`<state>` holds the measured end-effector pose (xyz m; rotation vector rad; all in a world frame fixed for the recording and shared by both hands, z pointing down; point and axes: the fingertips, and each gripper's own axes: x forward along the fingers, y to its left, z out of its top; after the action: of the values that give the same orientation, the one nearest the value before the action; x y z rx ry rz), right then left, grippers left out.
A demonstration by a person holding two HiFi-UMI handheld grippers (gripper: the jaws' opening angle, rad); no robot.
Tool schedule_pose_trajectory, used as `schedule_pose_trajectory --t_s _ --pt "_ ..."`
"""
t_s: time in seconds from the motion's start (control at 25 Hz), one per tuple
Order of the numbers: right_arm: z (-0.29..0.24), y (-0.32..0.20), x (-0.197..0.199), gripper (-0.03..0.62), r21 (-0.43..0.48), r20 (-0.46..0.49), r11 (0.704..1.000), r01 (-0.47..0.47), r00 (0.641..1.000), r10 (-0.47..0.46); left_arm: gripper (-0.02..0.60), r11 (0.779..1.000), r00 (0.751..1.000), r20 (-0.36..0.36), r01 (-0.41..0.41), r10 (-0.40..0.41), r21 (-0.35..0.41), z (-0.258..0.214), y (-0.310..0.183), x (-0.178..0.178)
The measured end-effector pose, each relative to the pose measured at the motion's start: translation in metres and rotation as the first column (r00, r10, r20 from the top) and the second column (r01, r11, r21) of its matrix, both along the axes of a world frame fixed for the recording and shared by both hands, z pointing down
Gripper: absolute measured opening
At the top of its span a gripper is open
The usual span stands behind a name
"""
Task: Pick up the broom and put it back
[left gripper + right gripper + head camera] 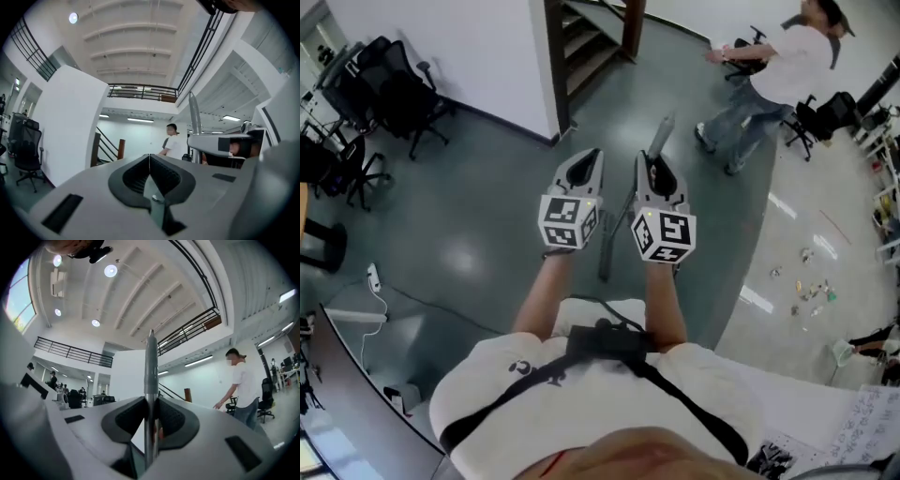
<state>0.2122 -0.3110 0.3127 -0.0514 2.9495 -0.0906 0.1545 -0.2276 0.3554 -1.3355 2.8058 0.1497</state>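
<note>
The broom shows only as its grey metal handle (660, 137), slanting down between my two grippers to the floor side (606, 255); its head is hidden. My right gripper (652, 167) is shut on this handle, which stands upright between its pads in the right gripper view (151, 362). My left gripper (585, 161) is held just left of it, jaws shut with nothing between them (149, 157). In the left gripper view the handle (194, 112) rises past the right gripper (220, 143) at the right.
A person in a white shirt (780, 67) walks at the far right by office chairs (830, 112). A staircase (589, 39) and a white wall (459, 47) lie ahead, black chairs (394, 94) at the left, litter (811, 286) on the floor at the right.
</note>
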Motion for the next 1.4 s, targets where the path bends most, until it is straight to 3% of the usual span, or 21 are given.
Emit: schedule_pose_trajectory --t_s 0.24,0.44,0.64,0.88,0.96,1.08,1.12,1.28,1.4 --pt "0.019 0.123 -0.106 0.095 0.028 -0.035 0.979 0.203 0.979 -0.202 0.011 0.980 0.979 -0.040 0.198 -0.198 0.012 0.022 0.127 -0.081" --pt "0.028 0.210 -0.191 0.095 0.041 -0.090 0.929 0.367 0.928 -0.362 0.011 0.928 0.924 -0.096 0.373 -0.370 0.018 0.031 0.220 -0.149" --pt "0.044 0.308 -0.265 0.095 0.031 -0.110 0.832 0.554 0.829 -0.548 0.011 0.832 0.828 -0.114 0.554 -0.548 0.023 0.044 0.320 -0.200" --pt "0.044 0.404 -0.337 0.095 0.011 -0.092 0.691 0.723 0.689 -0.719 0.011 0.716 0.714 -0.092 0.698 -0.694 0.023 0.045 0.405 -0.260" --pt "0.037 0.429 -0.358 0.095 0.006 -0.078 0.638 0.770 0.636 -0.767 0.011 0.657 0.657 -0.074 0.754 -0.751 0.023 0.041 0.429 -0.280" --pt "0.027 0.456 -0.390 0.095 0.008 -0.061 0.566 0.824 0.566 -0.822 0.011 0.549 0.549 -0.052 0.836 -0.834 0.022 0.034 0.462 -0.303" --pt "0.026 0.466 -0.400 0.095 0.012 -0.059 0.543 0.840 0.542 -0.838 0.011 0.525 0.525 -0.055 0.851 -0.849 0.021 0.034 0.472 -0.308" --pt "0.038 0.515 -0.427 0.095 0.046 -0.060 0.445 0.894 0.447 -0.892 0.012 0.465 0.464 -0.071 0.885 -0.883 -0.004 0.044 0.513 -0.319" --pt "0.049 0.558 -0.434 0.095 0.075 -0.085 0.409 0.909 0.414 -0.906 0.012 0.423 0.421 -0.085 0.906 -0.903 0.001 0.050 0.556 -0.322"
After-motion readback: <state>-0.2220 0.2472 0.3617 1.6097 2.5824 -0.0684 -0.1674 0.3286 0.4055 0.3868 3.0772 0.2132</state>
